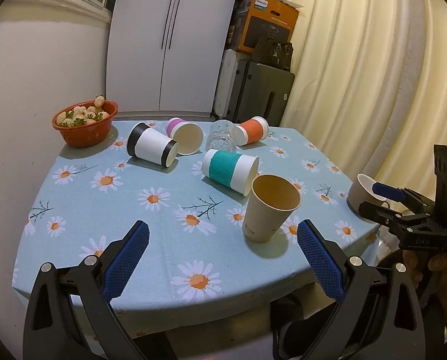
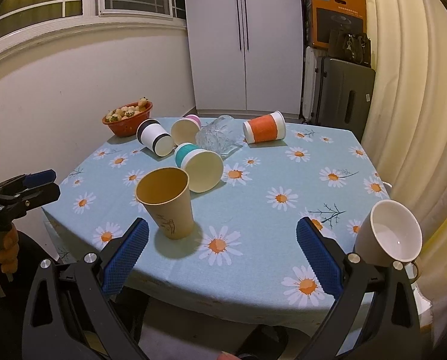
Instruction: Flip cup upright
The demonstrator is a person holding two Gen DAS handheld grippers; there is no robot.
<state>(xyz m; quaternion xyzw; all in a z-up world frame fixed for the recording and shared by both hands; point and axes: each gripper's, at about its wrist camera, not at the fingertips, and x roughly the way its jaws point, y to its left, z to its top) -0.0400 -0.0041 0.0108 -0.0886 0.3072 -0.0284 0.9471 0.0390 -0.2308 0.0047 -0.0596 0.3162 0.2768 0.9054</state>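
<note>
1. Kraft-brown paper cup stands upright near the front edge of the floral surface, beside the toppled teal-banded cup.
2. My left hand-held gripper and right hand-held gripper both hang spread wide, grasping nothing.
3. Next, I judge, comes closing on a cup lying on its side, likely the teal-banded one.
</note>
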